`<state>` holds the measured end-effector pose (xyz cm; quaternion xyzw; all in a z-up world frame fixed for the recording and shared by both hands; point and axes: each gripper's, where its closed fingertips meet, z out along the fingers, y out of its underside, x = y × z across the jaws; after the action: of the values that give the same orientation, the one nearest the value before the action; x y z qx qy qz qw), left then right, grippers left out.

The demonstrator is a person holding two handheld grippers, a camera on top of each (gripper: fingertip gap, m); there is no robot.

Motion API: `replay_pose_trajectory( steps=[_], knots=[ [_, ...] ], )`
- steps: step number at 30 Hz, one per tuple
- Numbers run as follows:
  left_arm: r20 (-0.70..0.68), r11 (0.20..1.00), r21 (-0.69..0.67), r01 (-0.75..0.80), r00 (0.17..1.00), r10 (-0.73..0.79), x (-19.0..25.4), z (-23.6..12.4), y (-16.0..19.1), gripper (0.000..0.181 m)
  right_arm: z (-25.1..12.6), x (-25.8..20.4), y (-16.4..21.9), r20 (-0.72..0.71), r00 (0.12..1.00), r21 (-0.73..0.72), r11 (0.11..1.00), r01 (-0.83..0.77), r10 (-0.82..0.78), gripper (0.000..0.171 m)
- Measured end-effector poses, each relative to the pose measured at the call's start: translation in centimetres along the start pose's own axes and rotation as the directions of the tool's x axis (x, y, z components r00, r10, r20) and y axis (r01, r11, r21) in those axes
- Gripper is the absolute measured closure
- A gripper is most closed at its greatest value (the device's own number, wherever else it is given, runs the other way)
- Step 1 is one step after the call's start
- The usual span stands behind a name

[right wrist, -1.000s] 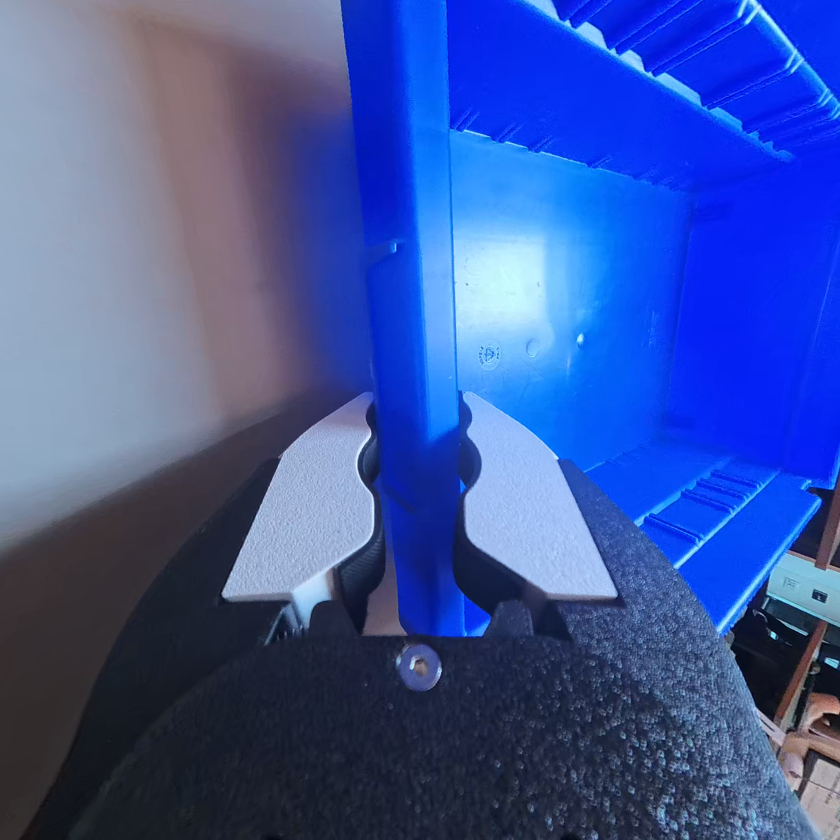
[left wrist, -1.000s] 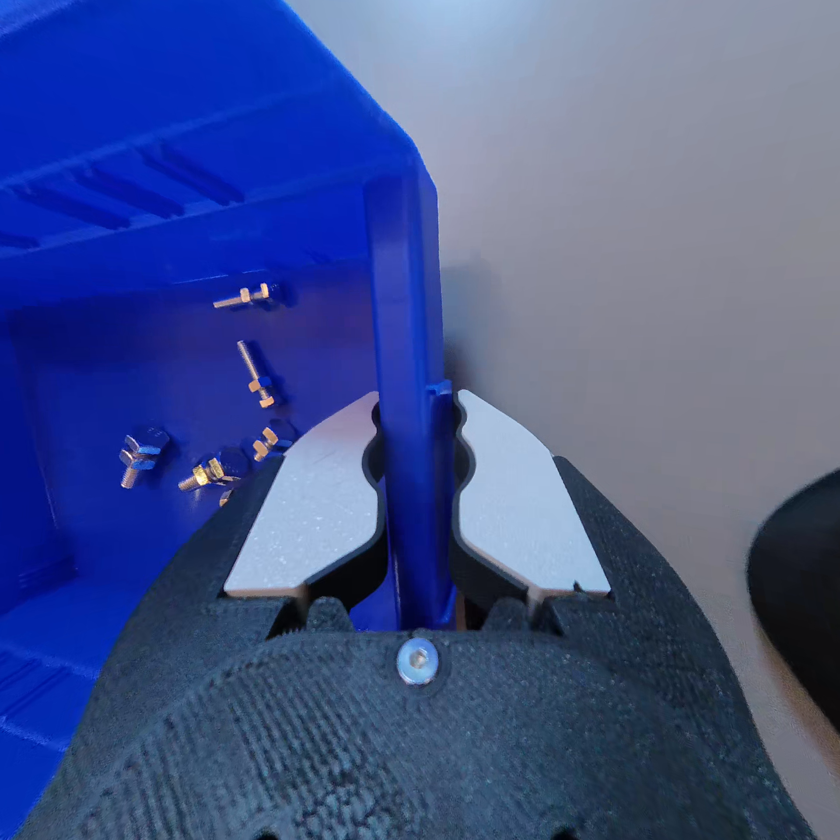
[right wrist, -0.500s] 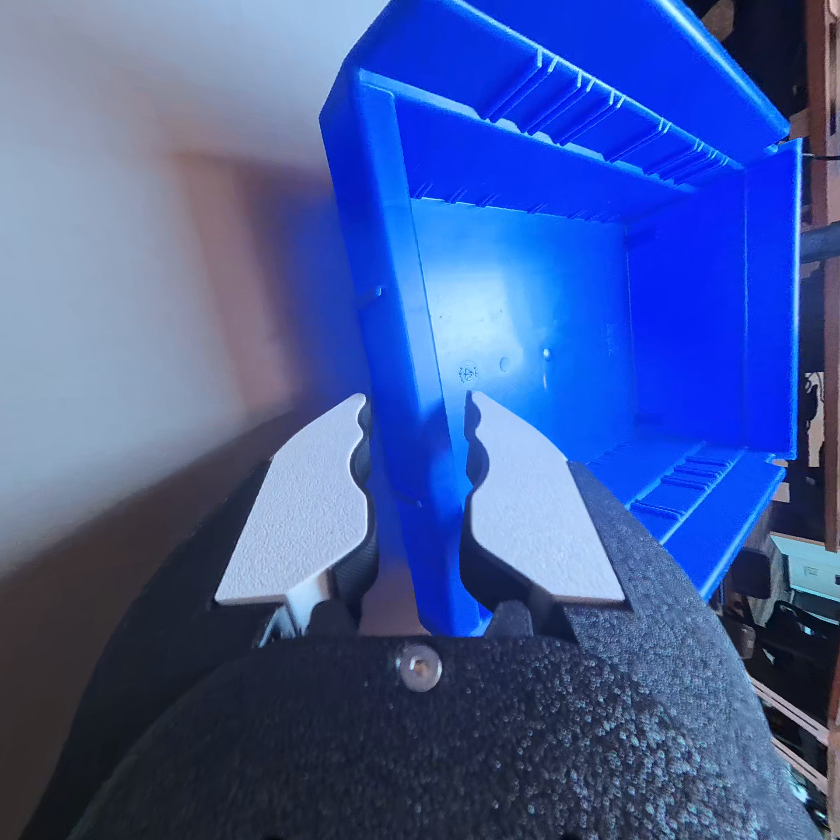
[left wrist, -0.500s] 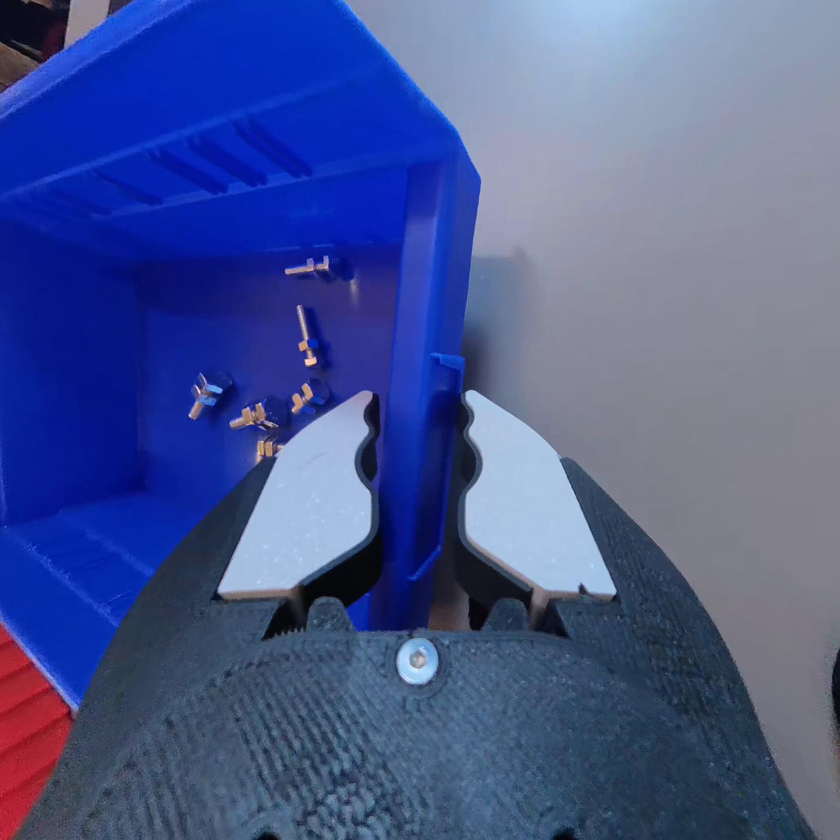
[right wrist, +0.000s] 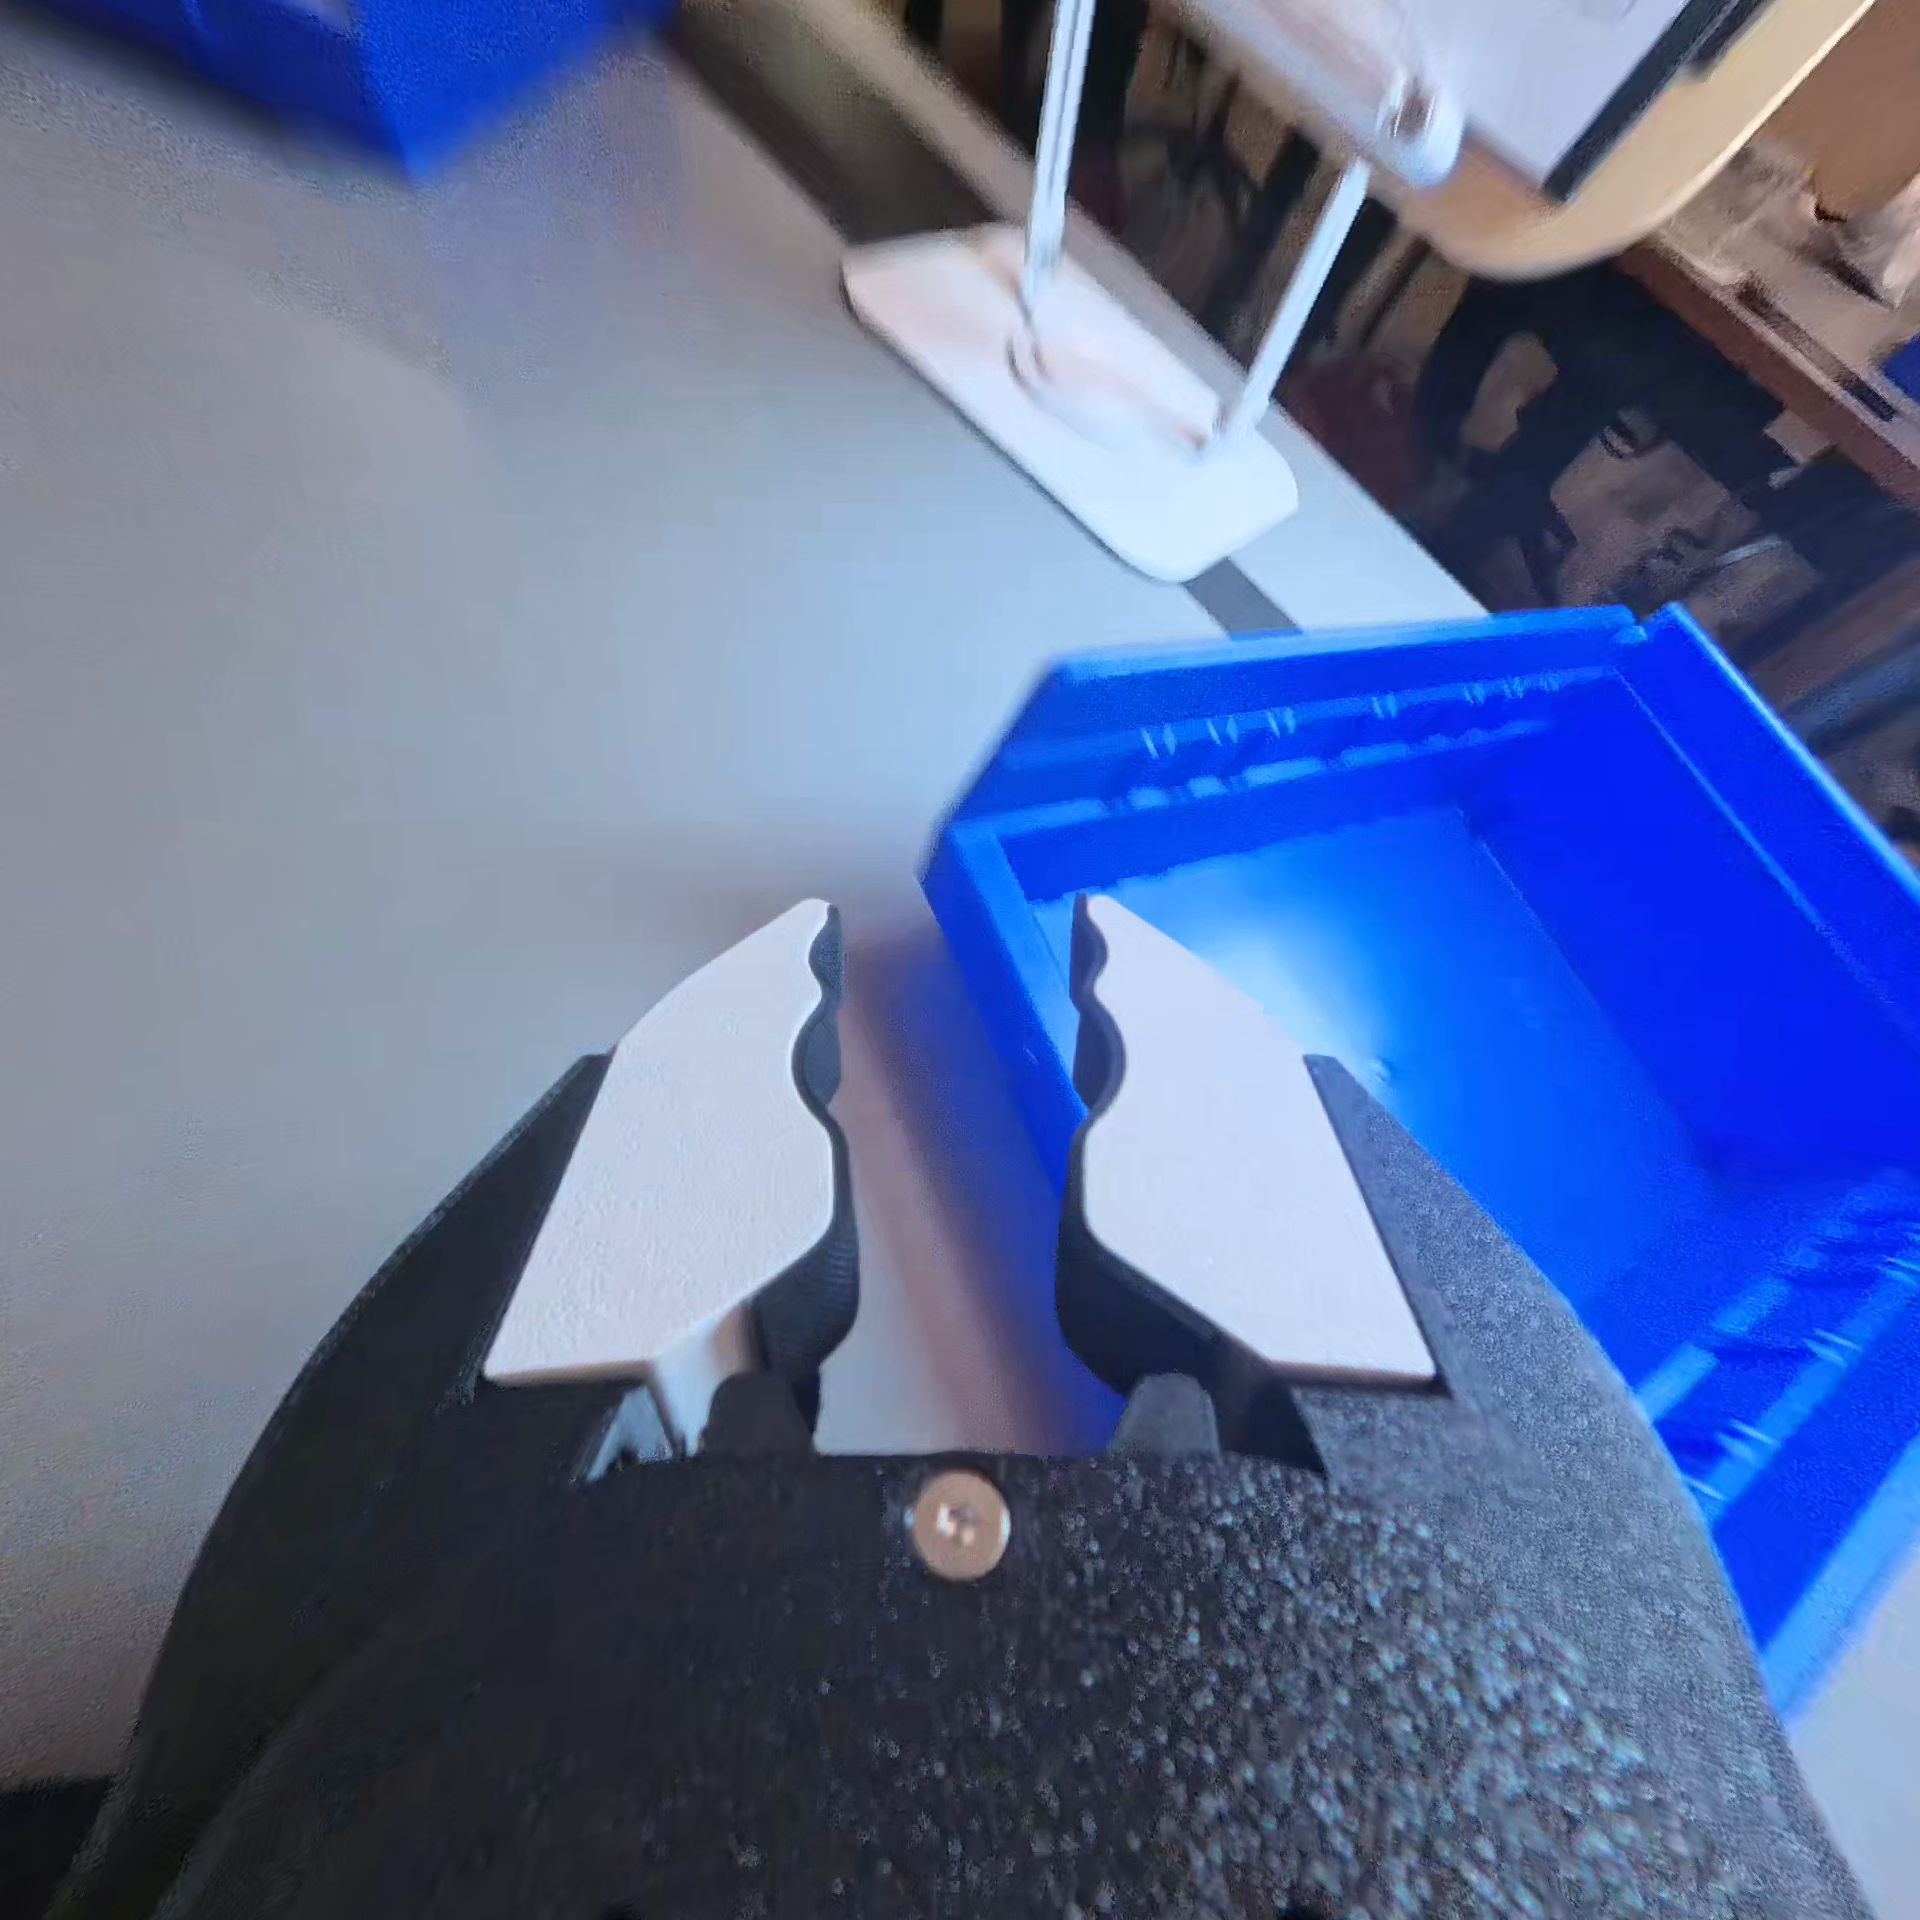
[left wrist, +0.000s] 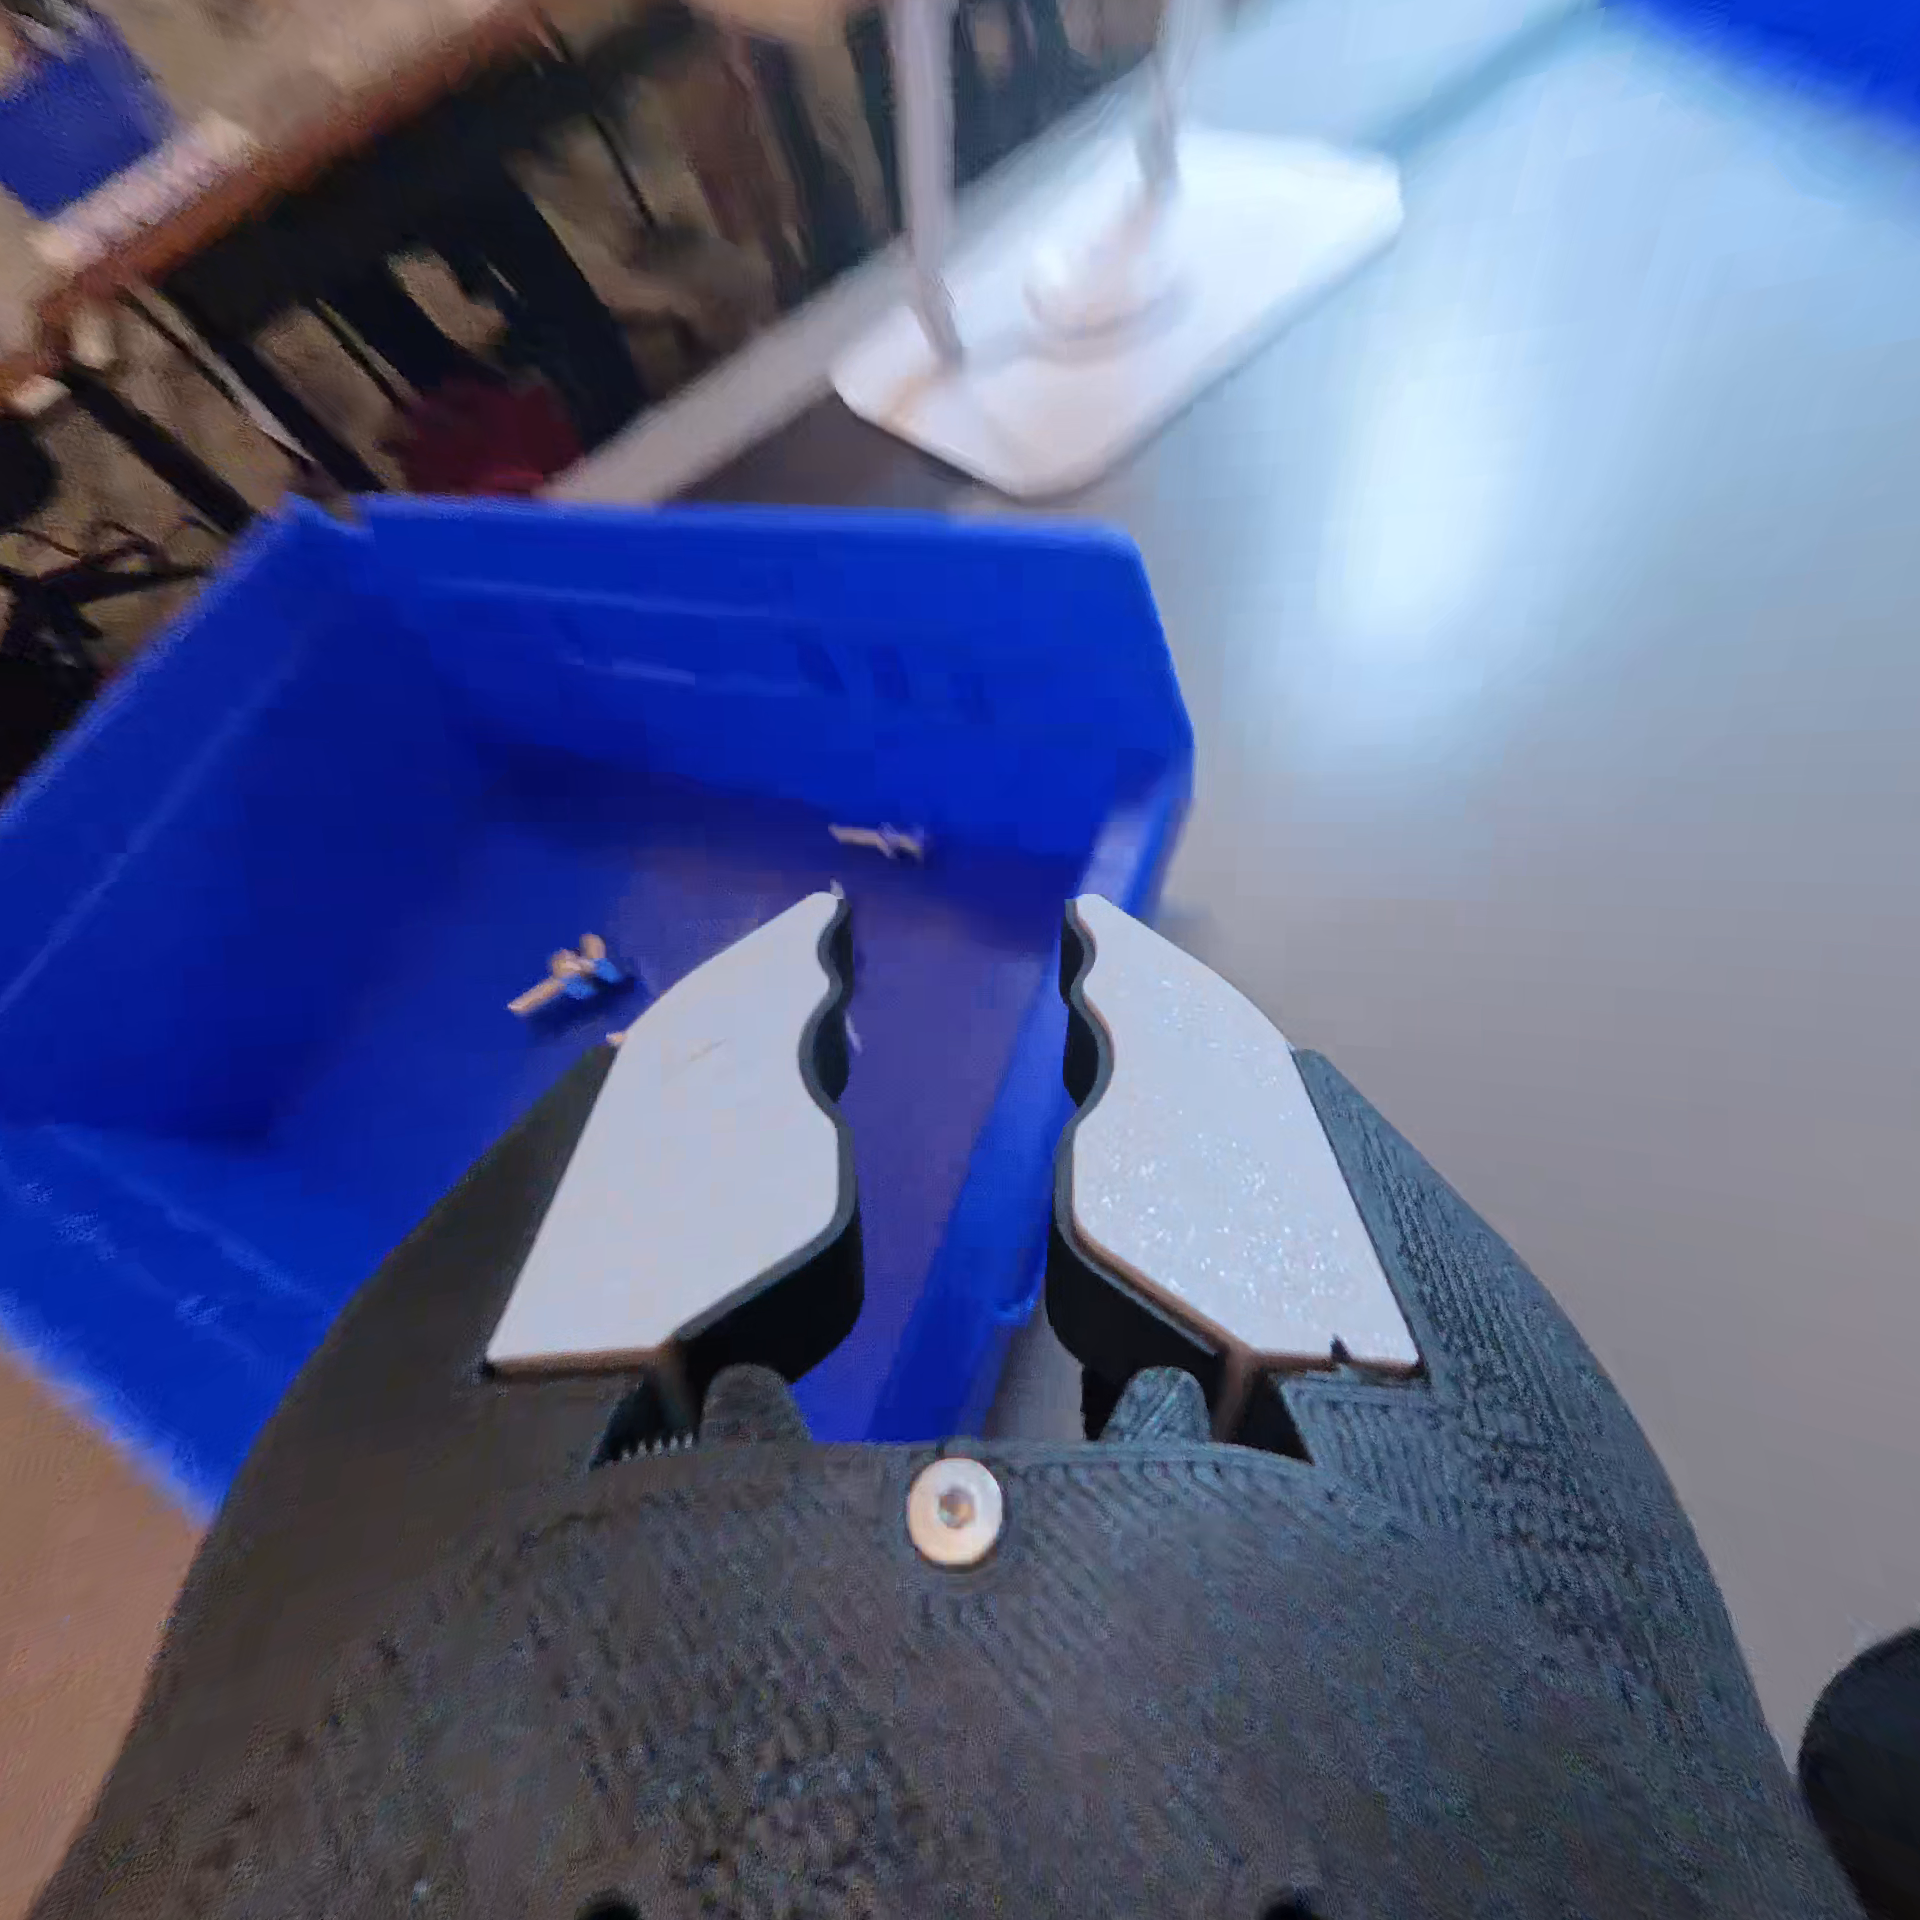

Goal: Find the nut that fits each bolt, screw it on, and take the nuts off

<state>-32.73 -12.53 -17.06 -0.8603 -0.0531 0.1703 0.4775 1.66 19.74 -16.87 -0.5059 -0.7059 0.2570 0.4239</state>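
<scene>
A blue bin (left wrist: 260, 831) sits on the grey table and holds several small silver bolts with nuts, one near its far wall (left wrist: 878, 840) and one with a wing nut at mid-floor (left wrist: 566, 982). My left gripper (left wrist: 951, 914) is open and empty above this bin's right wall, which runs below the gap between the fingers. A second blue bin (right wrist: 1558, 1039) stands at the right in the right wrist view, and its floor shows no parts. My right gripper (right wrist: 956, 914) is open and empty, just left of that bin's near-left corner. Both views are motion-blurred.
A white stand base (left wrist: 1122, 312) with thin metal rods stands at the table's far edge, also in the right wrist view (right wrist: 1070, 416). Dark shelving lies beyond the table. A black object (left wrist: 1870, 1766) is at the lower right. Another blue bin's edge (right wrist: 312, 62) shows far left.
Both grippers were shut on a bin wall a second ago. Both have opened, let go and pulled back and up. The bins now rest flat on the table.
</scene>
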Motion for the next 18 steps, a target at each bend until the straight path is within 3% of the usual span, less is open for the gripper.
replay_pose_trajectory(
  steps=[3,6,7,10,16,18],
  knots=[
    [0.097,0.978,0.148,0.146,0.982,-0.161,-3.3,-2.1,-2.0,0.154,-0.5,-2.2,-4.2,0.09,0.971,0.212,0.948,-0.237,0.222,0.126],
    [0.139,0.956,0.156,0.248,0.953,-0.27,-5.4,-3.0,-2.3,0.161,0.1,-2.6,-5.6,0.118,0.926,0.351,0.858,-0.376,0.358,0.128],
    [0.148,0.952,0.132,0.276,0.944,-0.294,-5.9,-3.0,-2.2,0.166,0.4,-2.4,-5.5,0.11,0.915,0.387,0.831,-0.399,0.388,0.133],
    [0.218,0.938,0.013,0.347,0.914,-0.341,-7.6,-2.2,-1.2,0.181,1.1,-2.5,-4.6,0.106,0.885,0.443,0.775,-0.45,0.453,0.171],
    [0.216,0.858,-0.182,0.481,0.871,-0.442,-10.4,2.5,-0.1,0.181,1.6,-2.1,-3.6,0.068,0.87,0.446,0.765,-0.465,0.489,0.171],
    [0.177,0.797,-0.27,0.54,0.841,-0.511,-10.6,4.8,0.9,0.173,1.6,-2.3,-3.6,0.07,0.871,0.442,0.768,-0.464,0.486,0.171]
  ],
)
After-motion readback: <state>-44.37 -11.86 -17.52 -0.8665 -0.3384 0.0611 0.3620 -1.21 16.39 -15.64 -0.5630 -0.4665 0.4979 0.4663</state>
